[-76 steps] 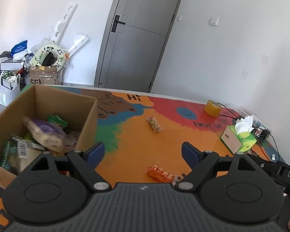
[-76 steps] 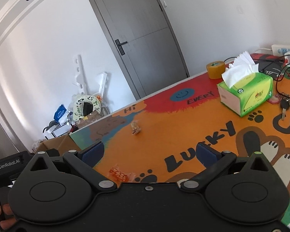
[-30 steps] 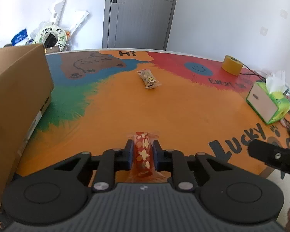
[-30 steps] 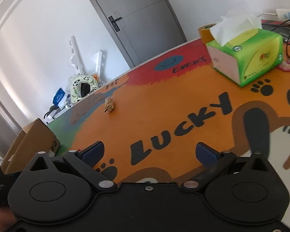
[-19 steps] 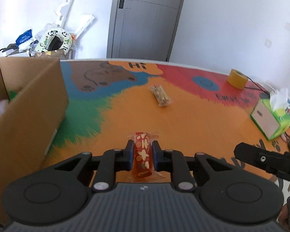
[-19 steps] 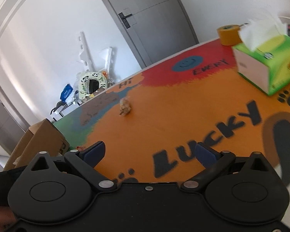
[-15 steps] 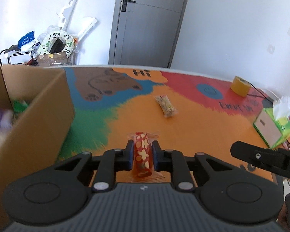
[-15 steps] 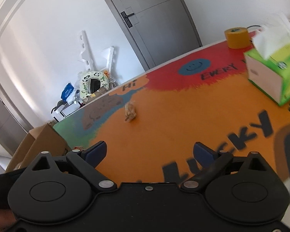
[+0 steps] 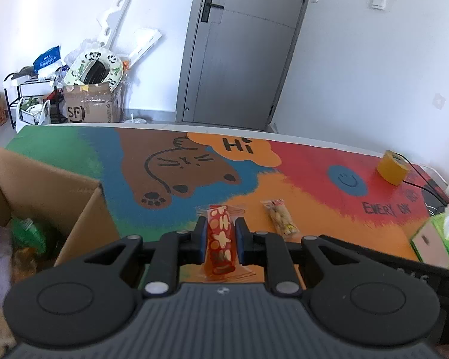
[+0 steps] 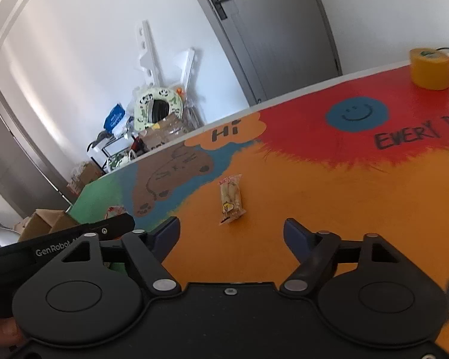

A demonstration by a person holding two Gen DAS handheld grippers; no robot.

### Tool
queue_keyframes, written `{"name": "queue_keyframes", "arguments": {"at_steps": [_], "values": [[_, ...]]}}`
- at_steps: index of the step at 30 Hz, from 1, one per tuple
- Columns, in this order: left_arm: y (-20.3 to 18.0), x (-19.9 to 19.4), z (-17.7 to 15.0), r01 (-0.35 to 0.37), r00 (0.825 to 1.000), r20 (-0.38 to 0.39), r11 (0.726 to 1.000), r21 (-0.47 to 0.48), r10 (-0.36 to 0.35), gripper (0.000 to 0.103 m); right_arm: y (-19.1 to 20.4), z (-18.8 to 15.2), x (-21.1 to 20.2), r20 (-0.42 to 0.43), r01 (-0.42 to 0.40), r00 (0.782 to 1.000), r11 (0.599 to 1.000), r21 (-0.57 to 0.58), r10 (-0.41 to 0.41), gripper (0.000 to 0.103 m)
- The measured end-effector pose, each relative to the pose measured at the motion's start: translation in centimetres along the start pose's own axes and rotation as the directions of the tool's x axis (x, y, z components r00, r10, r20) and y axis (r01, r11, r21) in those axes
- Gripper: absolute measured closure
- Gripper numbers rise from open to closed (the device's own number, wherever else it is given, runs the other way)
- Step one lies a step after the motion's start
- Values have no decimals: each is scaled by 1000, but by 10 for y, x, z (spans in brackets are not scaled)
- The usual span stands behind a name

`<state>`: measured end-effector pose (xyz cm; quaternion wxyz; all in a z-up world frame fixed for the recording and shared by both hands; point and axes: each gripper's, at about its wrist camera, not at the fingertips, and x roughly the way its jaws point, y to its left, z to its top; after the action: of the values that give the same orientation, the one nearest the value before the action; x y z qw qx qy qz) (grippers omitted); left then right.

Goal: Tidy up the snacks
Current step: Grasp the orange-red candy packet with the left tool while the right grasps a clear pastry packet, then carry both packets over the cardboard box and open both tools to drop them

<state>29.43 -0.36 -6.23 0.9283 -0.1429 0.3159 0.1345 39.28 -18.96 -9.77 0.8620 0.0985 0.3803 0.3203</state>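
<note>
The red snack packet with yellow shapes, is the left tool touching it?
Touching. The left wrist view shows the left tool shut on the red snack packet, both blue pads pressing its sides.

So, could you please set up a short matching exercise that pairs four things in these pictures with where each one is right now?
Things:
1. red snack bar
2. pale snack packet
3. tape roll
4. cardboard box

Places:
A. lying loose on the orange part of the mat
B. on the red part, near the far edge
C. clamped in the left tongs
D. at the left, with snacks inside

Pairs: 1-C, 2-A, 3-B, 4-D
</note>
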Motion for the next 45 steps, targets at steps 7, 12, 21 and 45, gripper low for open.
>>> {"name": "queue_keyframes", "arguments": {"at_steps": [7,12,21,45], "values": [[5,23,4,-9,999,-36,1000,-19,8,85,-2,6,39,-60,-1,998,1000,-6,1,45],[10,29,5,-12,999,-38,999,-36,11,85,2,13,50,-39,16,999,999,-37,-17,47],[14,28,-1,10,999,-47,998,-56,-13,85,6,8,41,-53,23,998,999,-41,-25,84],[2,-76,-15,116,989,86,993,4,-116,85,32,-25,-69,150,15,989,1000,6,-16,84]]}}
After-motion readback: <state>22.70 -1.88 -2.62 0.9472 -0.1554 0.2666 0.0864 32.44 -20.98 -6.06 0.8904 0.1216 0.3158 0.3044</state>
